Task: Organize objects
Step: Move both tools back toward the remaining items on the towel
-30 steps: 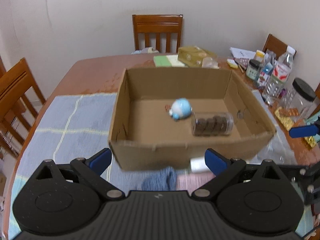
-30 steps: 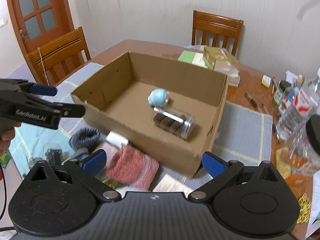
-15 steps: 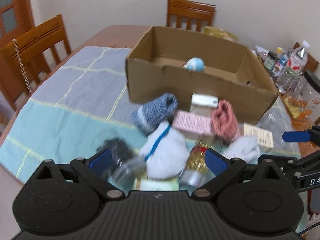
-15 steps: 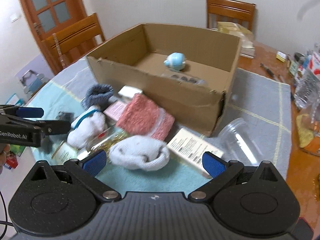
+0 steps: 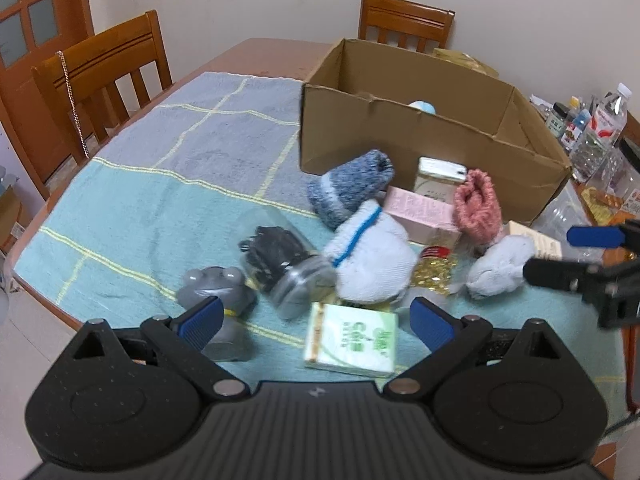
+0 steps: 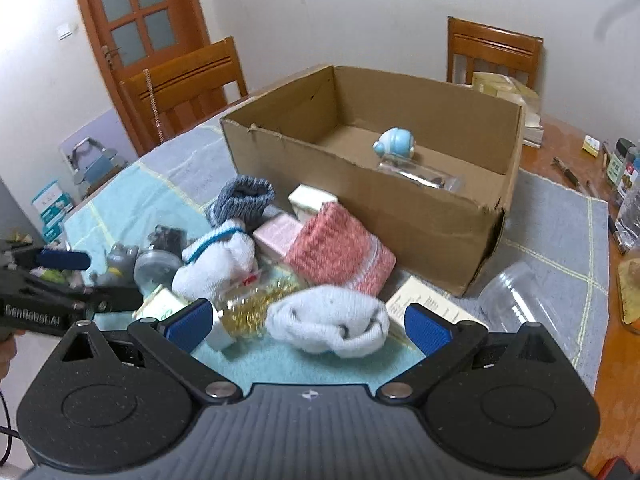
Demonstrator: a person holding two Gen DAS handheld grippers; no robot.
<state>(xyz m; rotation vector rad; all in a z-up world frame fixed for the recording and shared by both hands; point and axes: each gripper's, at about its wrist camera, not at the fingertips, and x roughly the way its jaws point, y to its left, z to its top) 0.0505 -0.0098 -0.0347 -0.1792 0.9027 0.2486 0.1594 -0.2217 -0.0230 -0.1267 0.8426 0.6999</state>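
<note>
Wooden worktop is covered w/ a blue-grey checked cloth. On the cloth are set a cardboard box, rolled socks, small boxes & a lying jar, all bunched together.

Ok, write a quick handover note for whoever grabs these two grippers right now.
Left tongs: open, empty, above the green-print packet at the pile's near edge.
Right tongs: open, empty, just short of the white sock.
Done: the blue round toy and a clear jar lie in the cardboard box.
Left: the pile on the cloth in front of the box, including the blue-grey sock, pink knit sock, white sock with blue stripe, pink box, jar of dark bits, grey toy and an empty clear jar to the box's right.
</note>
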